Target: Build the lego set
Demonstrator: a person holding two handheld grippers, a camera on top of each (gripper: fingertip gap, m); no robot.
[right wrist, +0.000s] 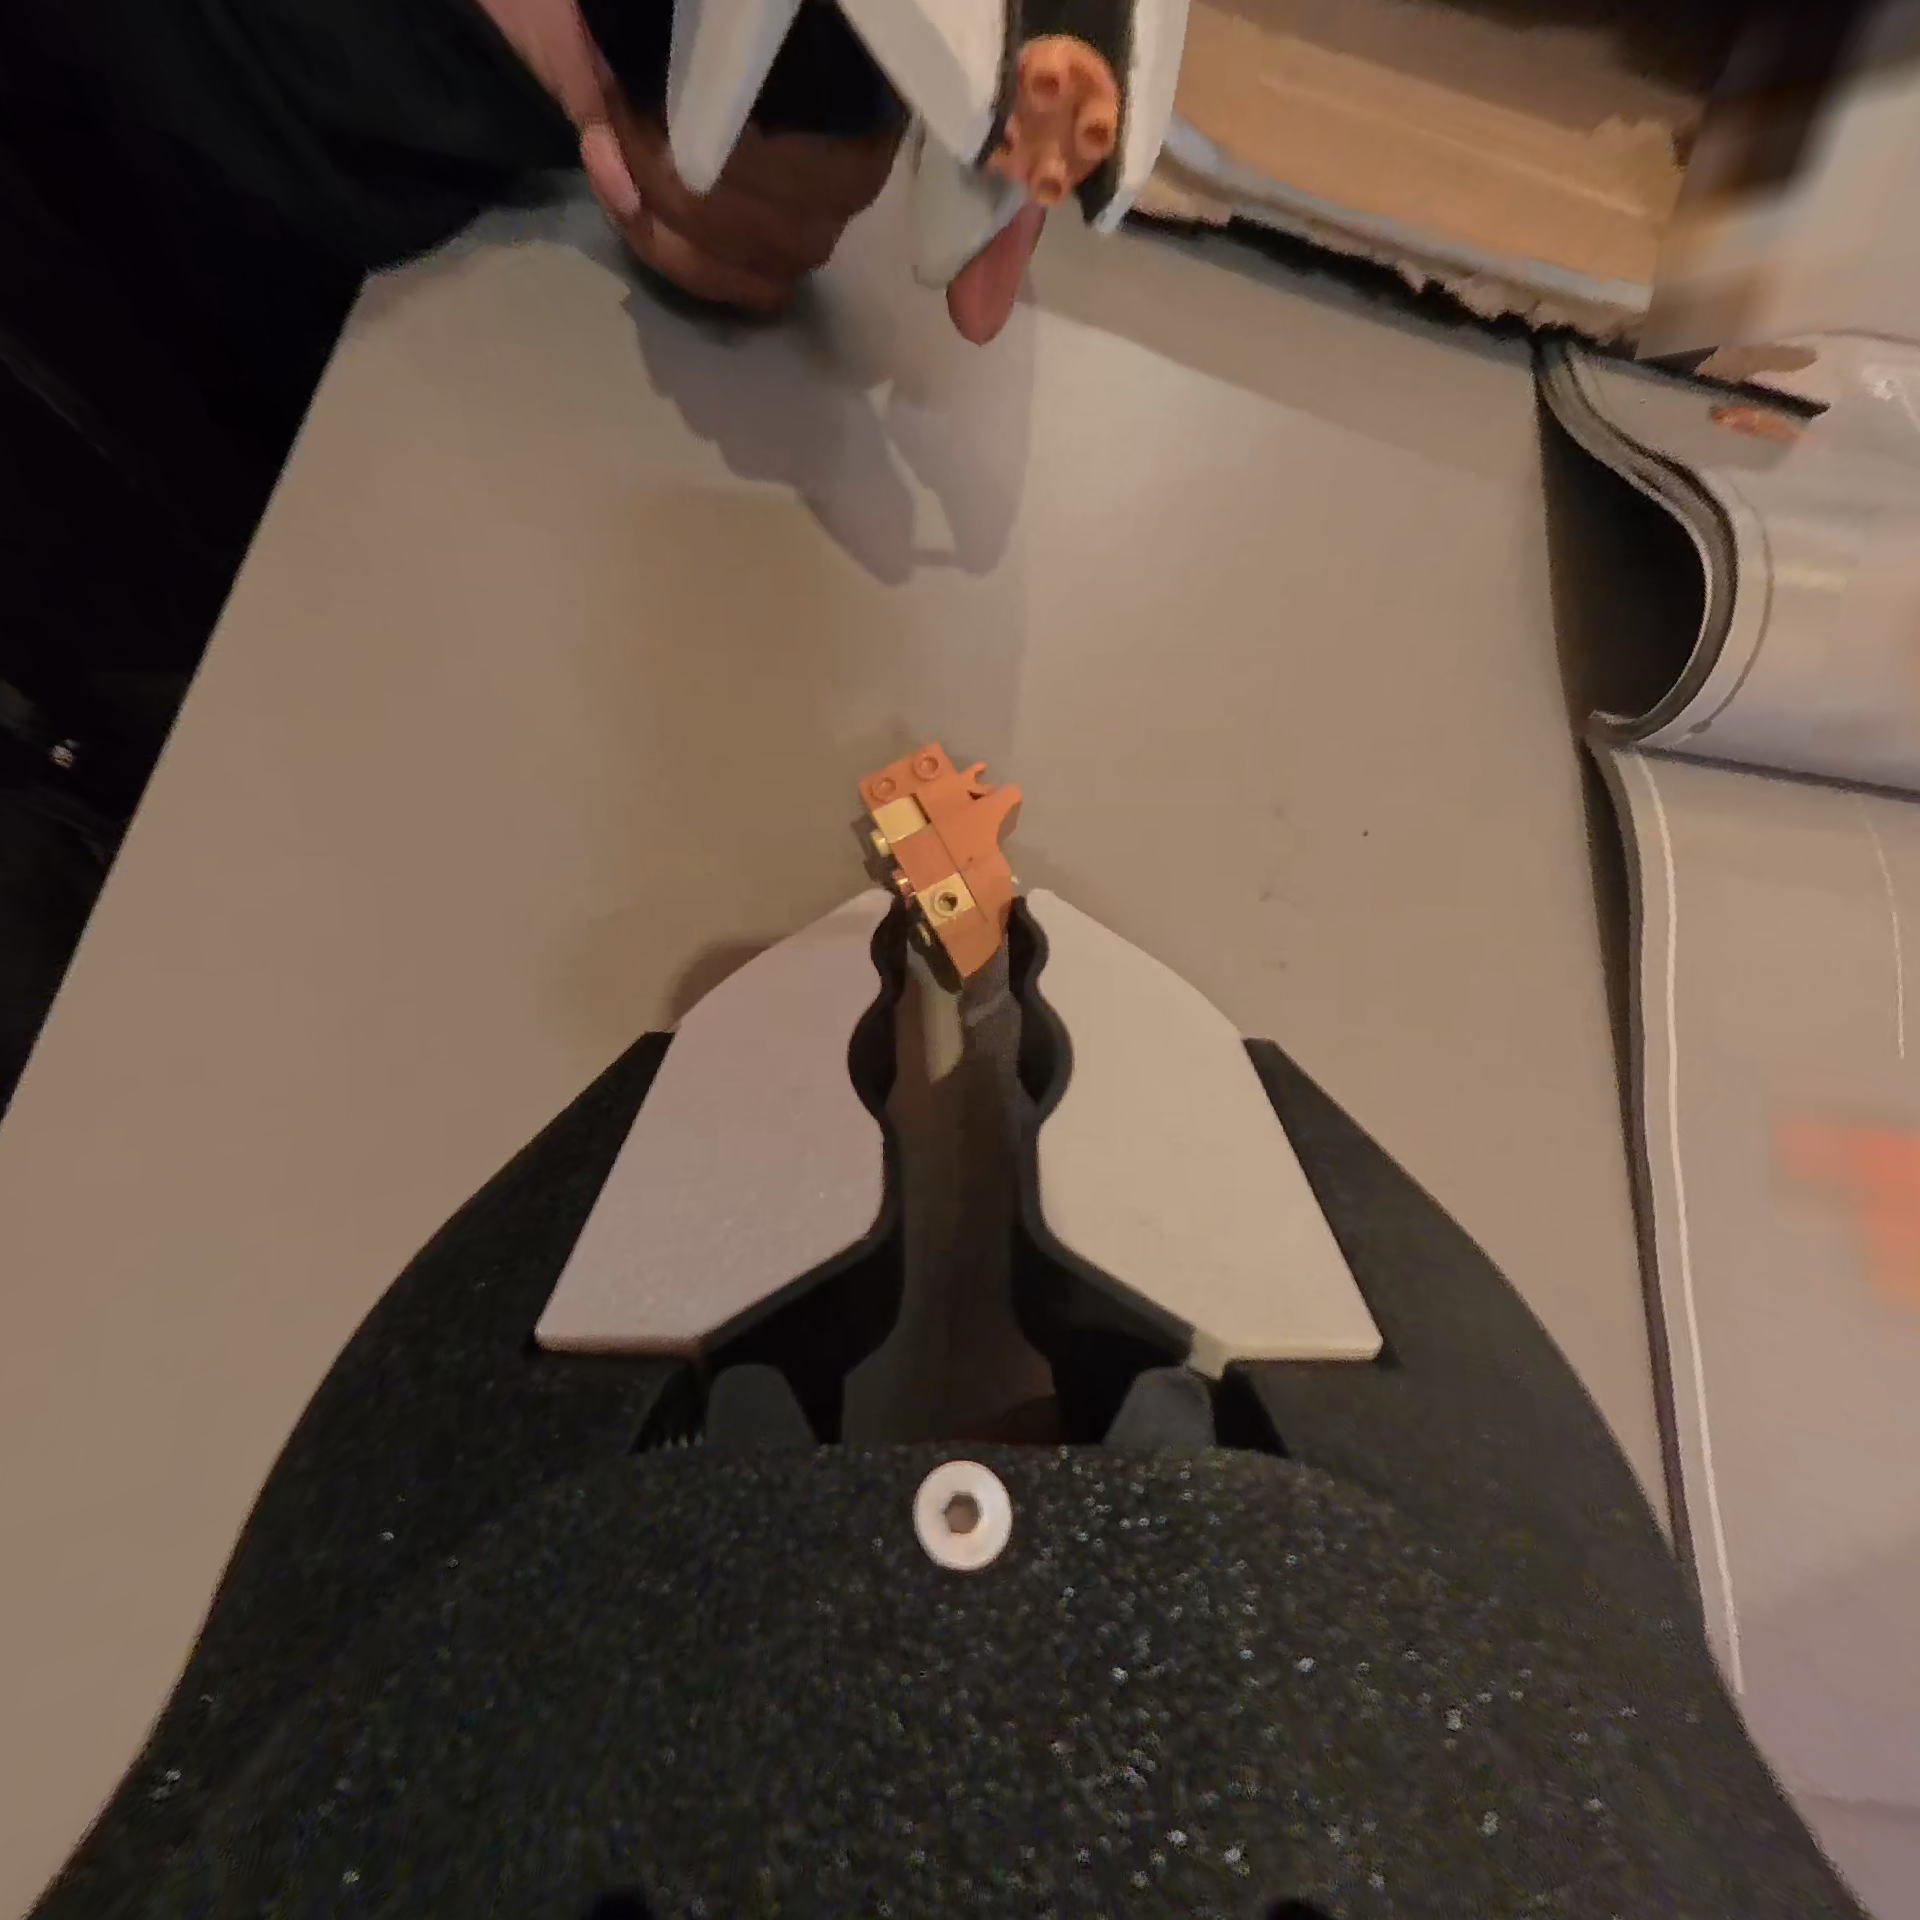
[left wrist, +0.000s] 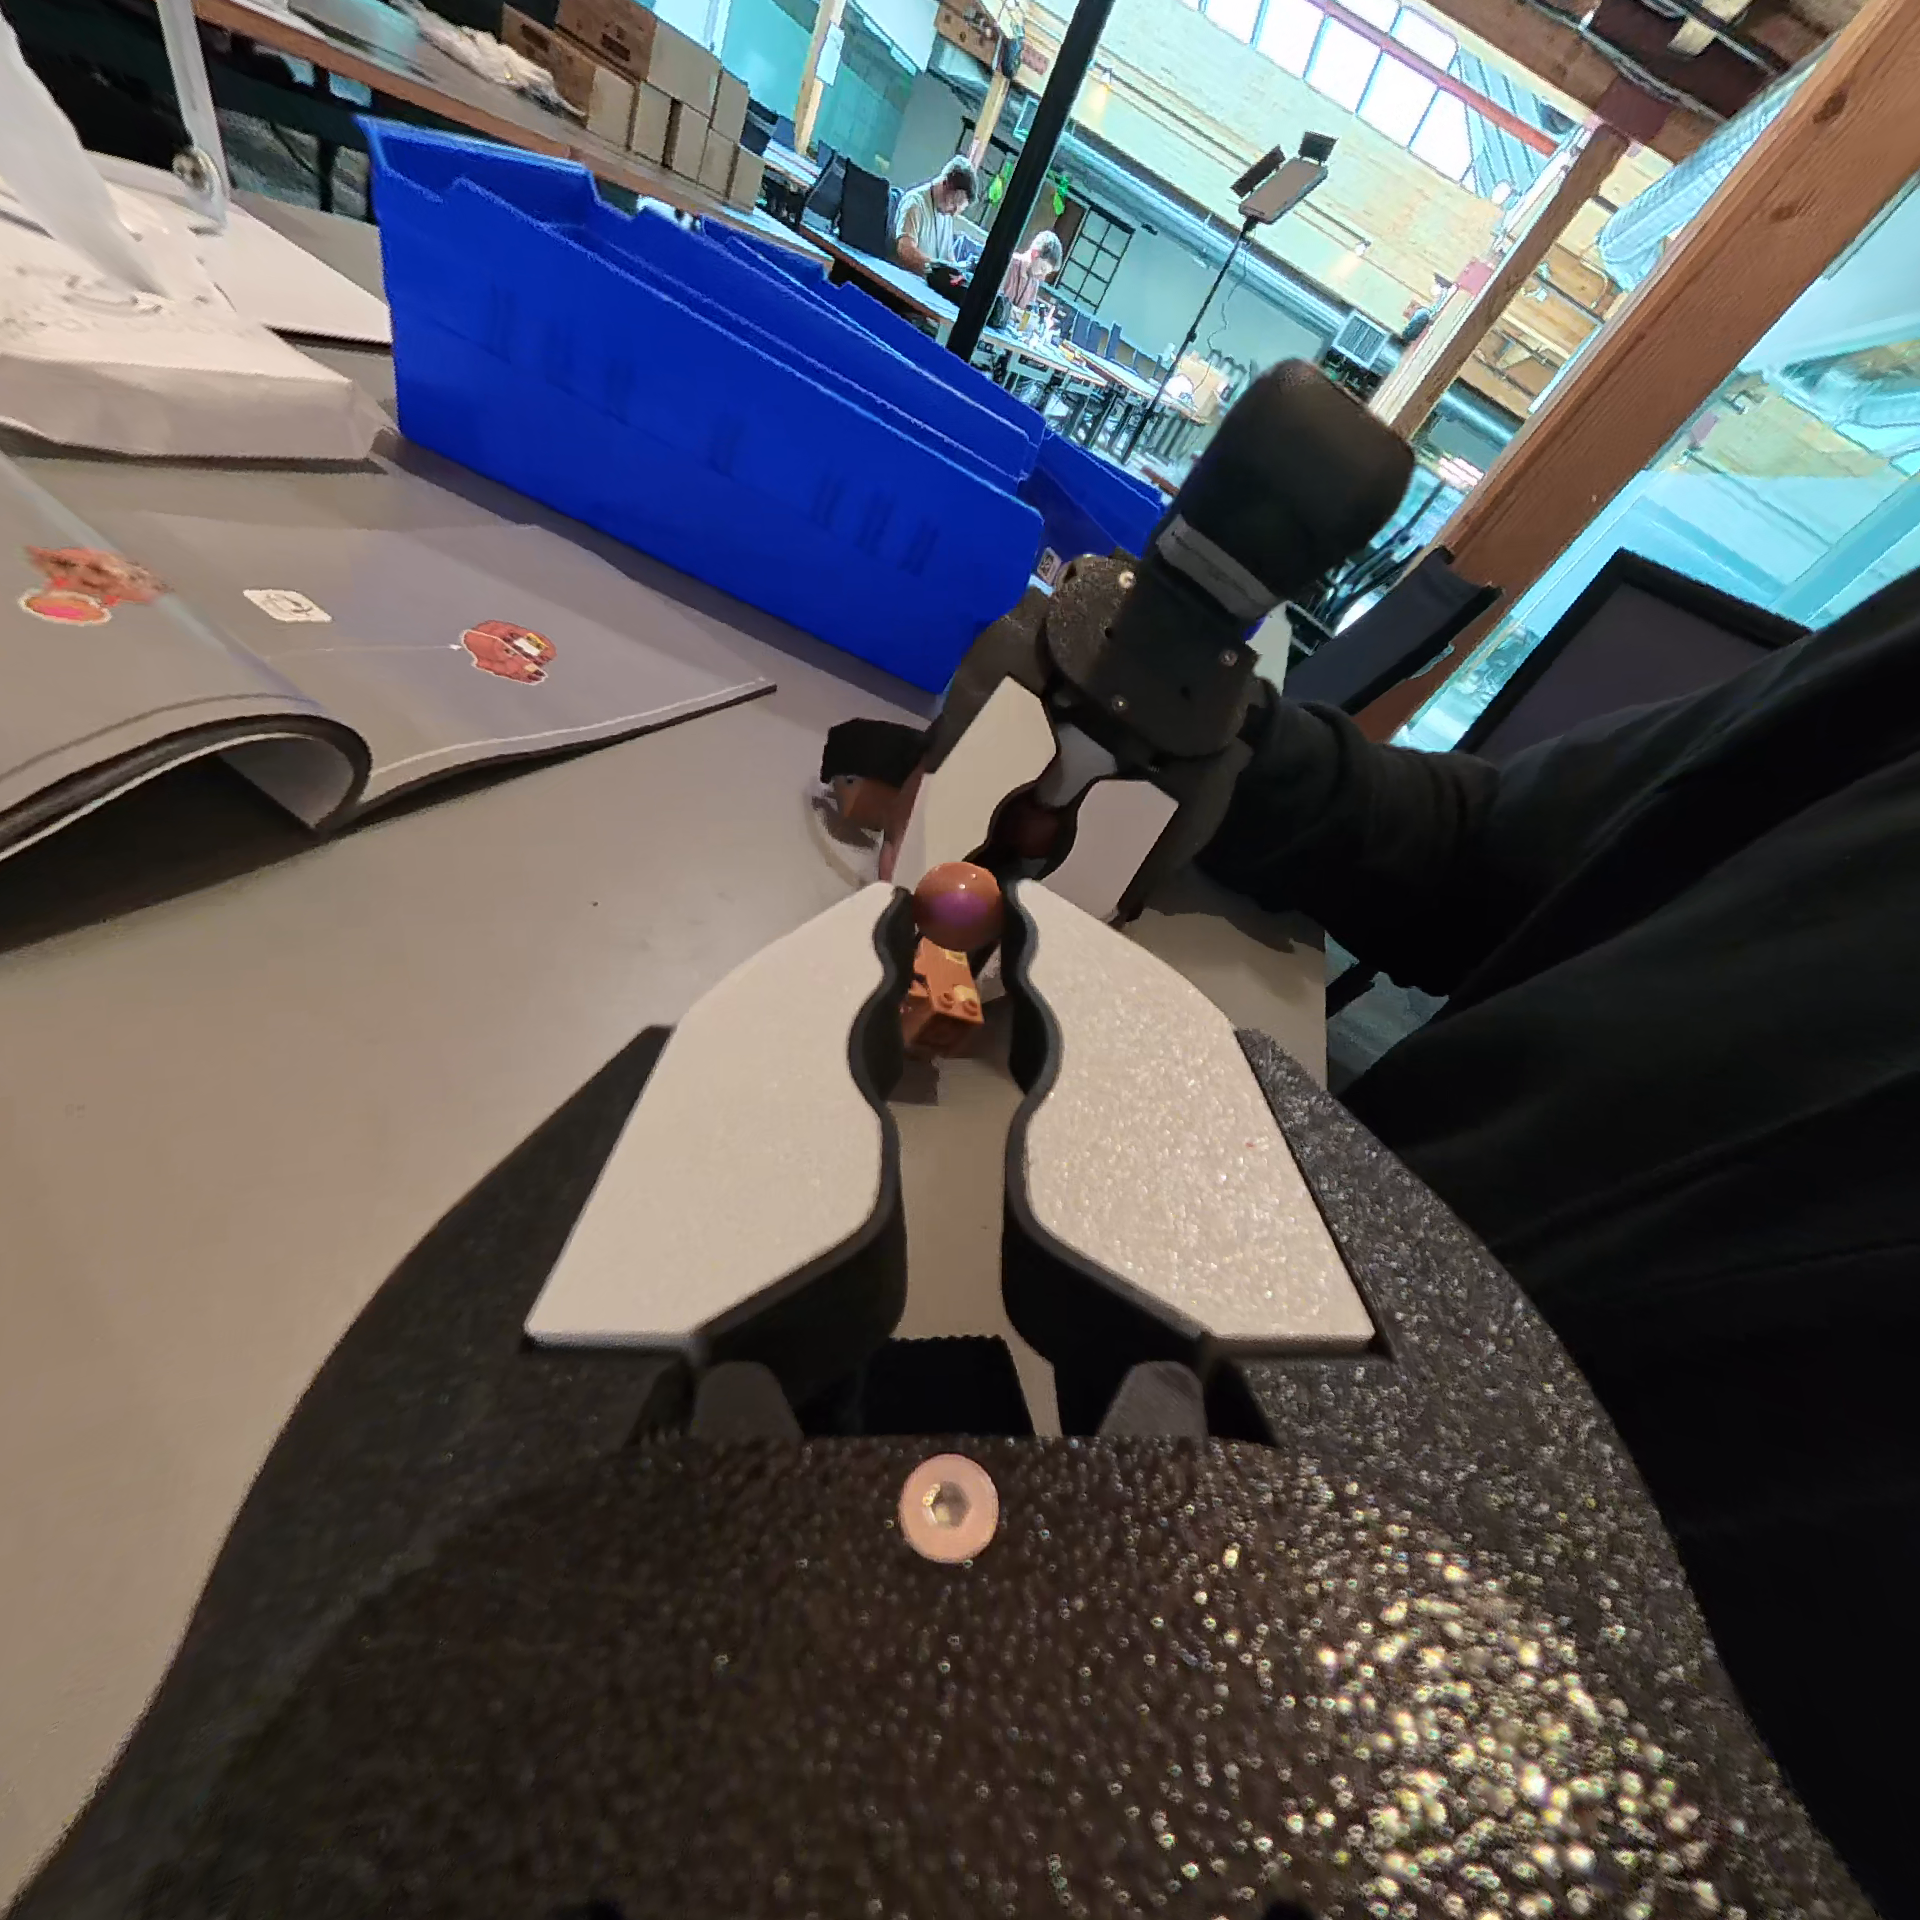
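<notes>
Counted two handheld grippers, left (left wrist: 958,914) and right (right wrist: 956,914). Two orange-brown brick assemblies: a dome-topped one (left wrist: 956,902) and a gold-accented one (right wrist: 940,868). One open booklet (left wrist: 343,665). Several nested blue bins (left wrist: 665,416), exact number unclear. Two people (left wrist: 935,208) in background.

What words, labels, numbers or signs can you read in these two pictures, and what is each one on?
Nothing reads clearly.
White paper sheets, far left: faint print, too blurred to read.
Open booklet: a small white box among the drawings, too small to read.
Cardboard boxes at the back: dark marks, too small to read.
Small tag beside the blue bins: not legible.
Right wrist view: no writing shows.
</notes>
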